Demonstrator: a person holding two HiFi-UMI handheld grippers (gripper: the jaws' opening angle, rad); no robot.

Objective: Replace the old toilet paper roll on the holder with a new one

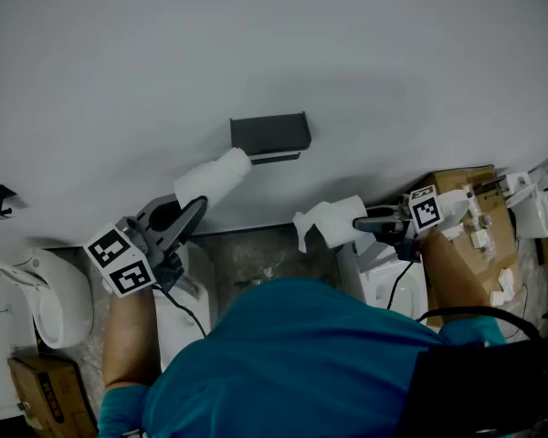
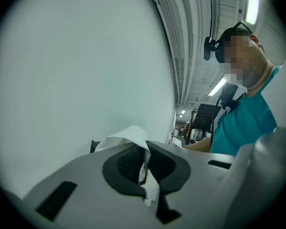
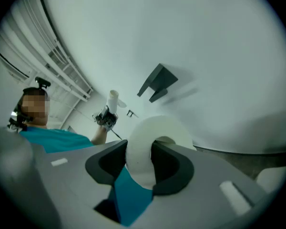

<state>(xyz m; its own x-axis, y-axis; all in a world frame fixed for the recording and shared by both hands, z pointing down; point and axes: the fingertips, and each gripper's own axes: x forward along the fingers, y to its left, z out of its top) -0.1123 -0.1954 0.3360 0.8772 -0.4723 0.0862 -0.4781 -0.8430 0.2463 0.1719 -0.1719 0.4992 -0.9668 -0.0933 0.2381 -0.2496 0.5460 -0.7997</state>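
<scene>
Already the holder (image 1: 269, 135) at upper centre looks bare, with the left gripper (image 1: 197, 206) pinched tight on the old roll (image 1: 215, 179) and the right gripper (image 1: 360, 224) clamping the new roll (image 1: 333, 219) at centre right, not yet mounted.

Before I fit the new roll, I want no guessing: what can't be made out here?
Holder bar: head view, under its own top; too small in right gripper view.
Thin roll: left gripper view, mostly behind the left gripper.
Floor: head view, mostly covered by the person's torso.
</scene>
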